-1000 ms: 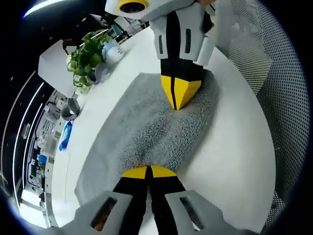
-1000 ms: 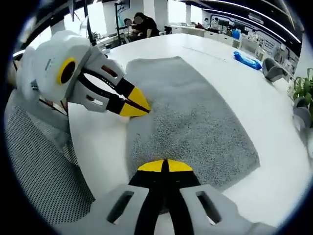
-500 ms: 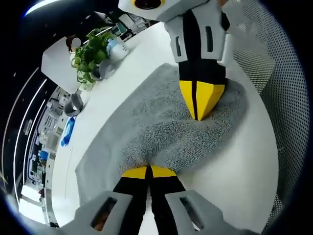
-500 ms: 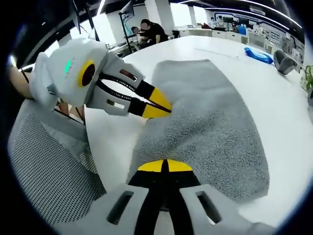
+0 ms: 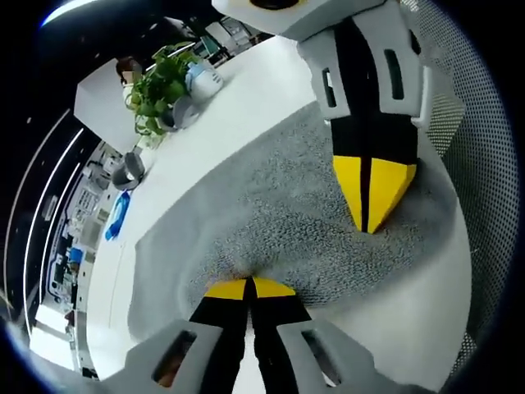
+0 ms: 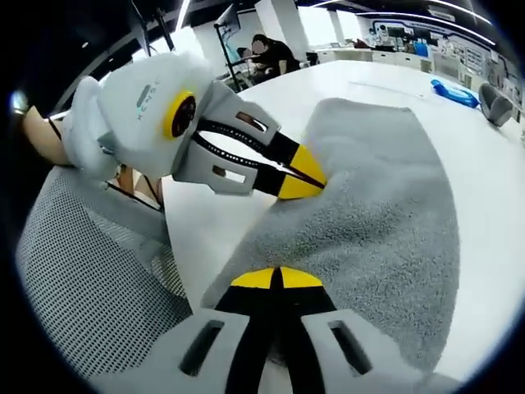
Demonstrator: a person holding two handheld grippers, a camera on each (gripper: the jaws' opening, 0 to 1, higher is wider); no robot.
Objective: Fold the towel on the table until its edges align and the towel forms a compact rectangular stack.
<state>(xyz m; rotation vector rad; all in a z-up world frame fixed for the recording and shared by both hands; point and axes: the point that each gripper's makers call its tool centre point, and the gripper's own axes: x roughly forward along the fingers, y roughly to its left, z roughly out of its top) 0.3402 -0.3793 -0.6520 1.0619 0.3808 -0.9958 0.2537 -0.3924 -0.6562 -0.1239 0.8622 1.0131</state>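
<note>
Gray towel (image 5: 271, 222) spread on the white surface (image 5: 246, 98), near edge lifted. Left tongs (image 5: 248, 287) at 6 o'clock in the left gripper view, pinched shut on that near edge. Right tongs (image 5: 373, 193) at 2 o'clock there, pinched shut on the same edge further along.

In the right gripper view, right tongs (image 6: 277, 279) at 6 o'clock, left tongs (image 6: 303, 176) at 11 o'clock. Lots of bare white surface past the towel's far edge. Mesh chair (image 6: 82, 271) close by at 8 o'clock. Green plant (image 5: 160, 90) at 10 o'clock, well apart from the towel.
</note>
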